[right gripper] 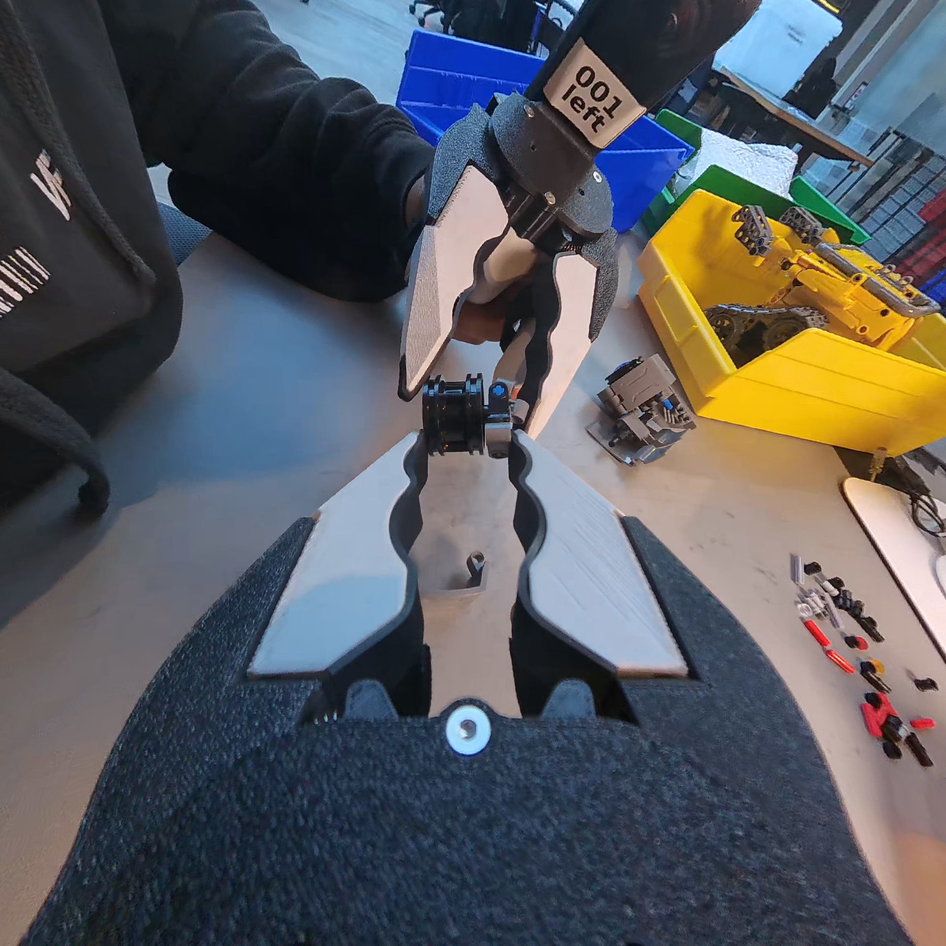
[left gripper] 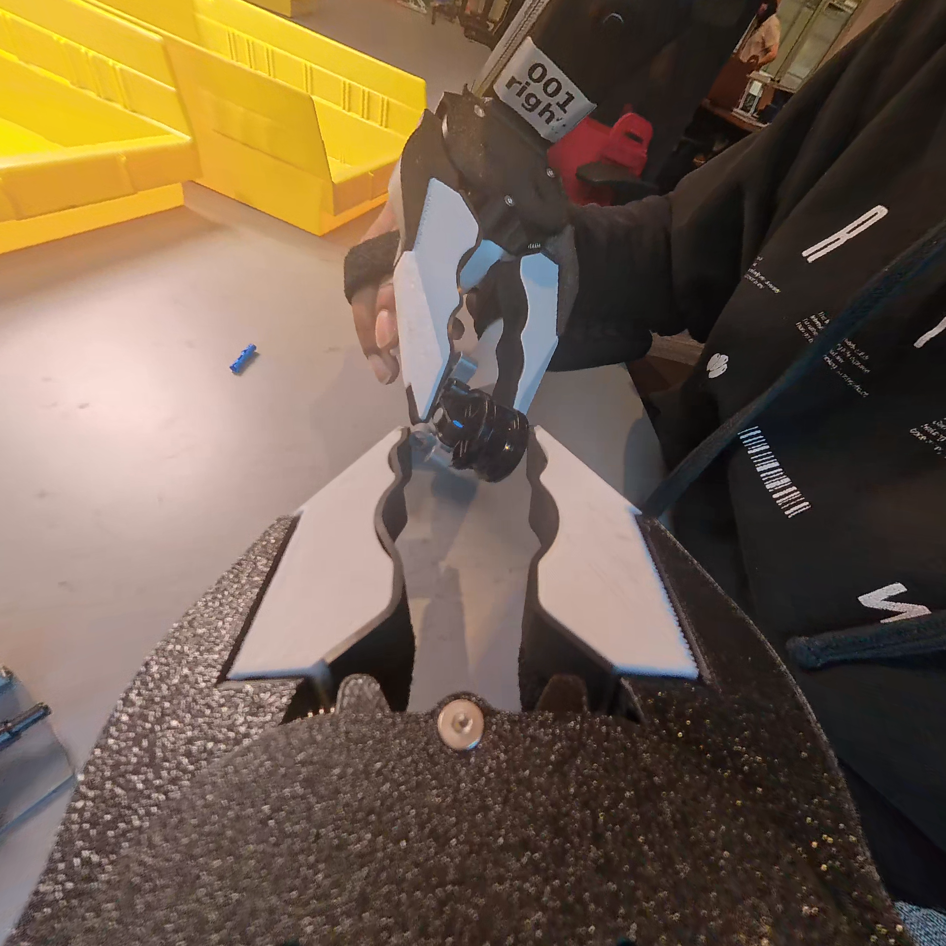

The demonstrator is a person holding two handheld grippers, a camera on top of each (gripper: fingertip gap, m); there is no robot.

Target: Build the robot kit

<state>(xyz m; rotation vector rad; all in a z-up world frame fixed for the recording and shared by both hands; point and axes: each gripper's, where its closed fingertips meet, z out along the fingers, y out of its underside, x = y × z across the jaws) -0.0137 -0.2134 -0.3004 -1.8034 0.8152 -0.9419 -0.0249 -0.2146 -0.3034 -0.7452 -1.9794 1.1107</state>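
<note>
Two grippers, left gripper (right gripper: 468, 396) and right gripper (right gripper: 466, 443), both clenched on one black spool assembly (right gripper: 455, 417): light, rigid plastic, likely slick, best gripped across flanges.

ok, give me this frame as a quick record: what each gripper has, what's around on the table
left gripper: tips closed on the black wheel assembly
right gripper: tips closed on the same assembly, from the opposite side
held part: black spool-like wheel with a grey connector and blue pin, lifted off the table
table right side: yellow bin holding a yellow tracked model, a grey brick sub-assembly, loose small parts
table left side: yellow bins, one blue pin
</note>
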